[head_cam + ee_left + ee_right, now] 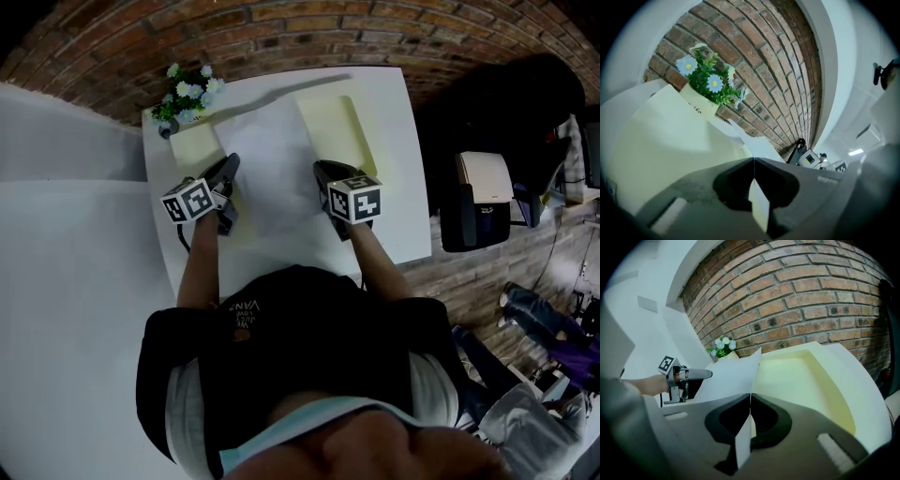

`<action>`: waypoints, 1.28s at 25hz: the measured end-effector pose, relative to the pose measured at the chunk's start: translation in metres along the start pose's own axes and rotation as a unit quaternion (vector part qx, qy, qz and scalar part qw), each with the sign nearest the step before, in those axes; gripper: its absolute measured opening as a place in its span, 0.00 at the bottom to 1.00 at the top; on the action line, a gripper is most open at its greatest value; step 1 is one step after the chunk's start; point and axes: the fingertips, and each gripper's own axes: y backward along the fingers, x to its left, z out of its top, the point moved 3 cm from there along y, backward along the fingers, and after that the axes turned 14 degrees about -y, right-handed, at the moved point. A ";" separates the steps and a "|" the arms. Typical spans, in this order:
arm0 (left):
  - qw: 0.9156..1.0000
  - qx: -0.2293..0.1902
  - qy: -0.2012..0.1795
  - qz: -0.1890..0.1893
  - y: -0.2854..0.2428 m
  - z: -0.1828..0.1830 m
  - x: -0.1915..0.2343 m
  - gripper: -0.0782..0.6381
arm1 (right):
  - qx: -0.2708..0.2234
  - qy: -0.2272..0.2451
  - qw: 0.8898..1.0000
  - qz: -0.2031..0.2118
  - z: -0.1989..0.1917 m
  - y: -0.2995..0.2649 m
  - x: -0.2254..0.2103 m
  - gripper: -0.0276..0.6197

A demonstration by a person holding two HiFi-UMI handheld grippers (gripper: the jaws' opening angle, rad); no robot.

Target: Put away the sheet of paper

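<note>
A white sheet of paper (272, 159) is held over the middle of the white table (394, 216), between both grippers. My left gripper (230, 164) is shut on the sheet's left edge; in the left gripper view the paper (759, 206) runs through the closed jaws (753, 159). My right gripper (321, 169) is shut on the right edge, and the right gripper view shows the sheet (729, 376) pinched at the jaw tips (750, 394). A pale yellow open tray (328, 131) lies just beyond the right gripper (806, 376).
A small pot of white and blue flowers (187, 94) stands at the table's far left corner, with a second pale yellow tray (195, 145) in front of it. A brick wall (309, 28) backs the table. Dark equipment (483, 202) stands right of the table.
</note>
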 end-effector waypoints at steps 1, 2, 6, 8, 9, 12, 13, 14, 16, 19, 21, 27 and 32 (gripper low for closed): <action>1.000 0.002 0.000 0.005 0.000 -0.001 0.002 0.11 | -0.002 0.001 1.000 -0.002 0.001 0.000 -0.001 0.06; 1.000 0.004 -0.001 0.008 0.001 -0.001 0.002 0.11 | -0.003 0.001 1.000 -0.005 0.001 0.001 -0.002 0.08; 1.000 0.002 0.002 -0.004 -0.003 -0.002 -0.001 0.11 | -0.012 -0.004 1.000 -0.014 0.004 0.005 -0.008 0.10; 1.000 0.002 0.002 -0.004 -0.003 -0.001 0.000 0.11 | -0.022 -0.005 1.000 -0.020 0.007 0.009 -0.012 0.10; 1.000 0.003 0.001 -0.003 -0.003 -0.001 0.000 0.11 | -0.027 -0.003 0.999 -0.023 0.009 0.012 -0.015 0.10; 1.000 0.005 -0.001 0.002 -0.002 -0.002 0.002 0.11 | -0.040 0.003 0.999 -0.035 0.016 0.021 -0.027 0.12; 1.000 0.005 0.000 0.003 -0.002 -0.003 0.003 0.11 | -0.046 0.004 0.998 -0.040 0.018 0.025 -0.032 0.12; 1.000 0.005 0.000 0.004 -0.002 -0.003 0.003 0.11 | -0.052 0.003 0.998 -0.047 0.021 0.030 -0.038 0.12; 1.000 0.006 0.000 0.006 -0.002 -0.002 0.002 0.11 | -0.062 0.000 0.996 -0.060 0.028 0.039 -0.050 0.12; 1.000 0.008 0.000 0.009 -0.002 -0.003 0.003 0.11 | -0.076 0.001 0.994 -0.078 0.035 0.050 -0.067 0.11; 1.000 0.010 0.001 0.012 -0.001 -0.004 0.005 0.11 | -0.081 0.007 0.992 -0.097 0.038 0.055 -0.079 0.09; 1.000 0.017 0.008 0.019 -0.001 -0.008 0.007 0.11 | -0.093 0.022 0.985 -0.145 0.046 0.066 -0.111 0.05; 0.999 0.023 0.010 0.026 -0.001 -0.010 0.008 0.11 | -0.087 0.038 0.980 -0.177 0.051 0.068 -0.133 0.05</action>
